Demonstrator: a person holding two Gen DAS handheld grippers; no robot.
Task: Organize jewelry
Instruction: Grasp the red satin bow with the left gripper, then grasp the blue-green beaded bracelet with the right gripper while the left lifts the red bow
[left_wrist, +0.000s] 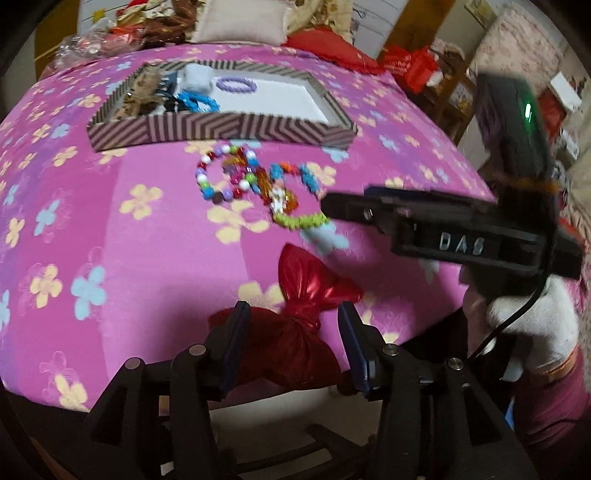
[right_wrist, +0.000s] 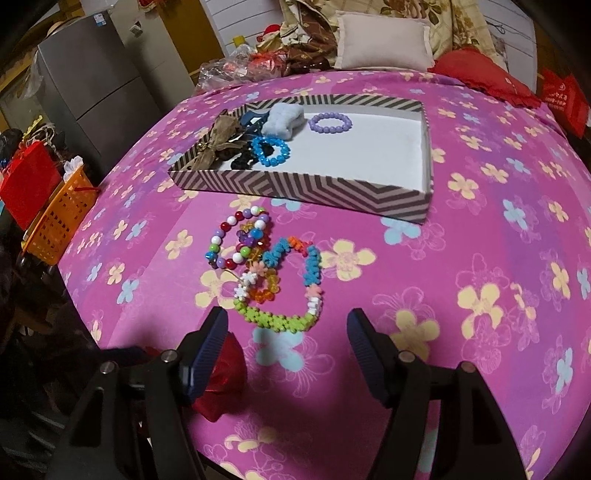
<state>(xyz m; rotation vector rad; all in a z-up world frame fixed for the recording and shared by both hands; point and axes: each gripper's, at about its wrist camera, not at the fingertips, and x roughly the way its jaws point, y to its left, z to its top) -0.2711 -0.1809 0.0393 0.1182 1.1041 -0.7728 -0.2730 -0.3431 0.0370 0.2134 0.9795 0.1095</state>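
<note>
the left wrist view sits low at the near edge of the pink cloth (left_wrist: 110, 240), looking steeply down and forward past its own fingers, close over a red pouch (left_wrist: 295, 332), with the right gripper (left_wrist: 328, 206) entering from the right. the right wrist view looks down and forward from just beside it. both share the bracelets (right_wrist: 266, 269), the striped tray (right_wrist: 295, 192) beyond them and the pouch (right_wrist: 225, 373).

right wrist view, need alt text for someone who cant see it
An open gripper hovers over a pile of colourful bead bracelets on a pink flowered cloth. Behind them, a zigzag-patterned box holds a blue bracelet, a purple bracelet and hair ties. A red pouch lies by the left finger.
</note>
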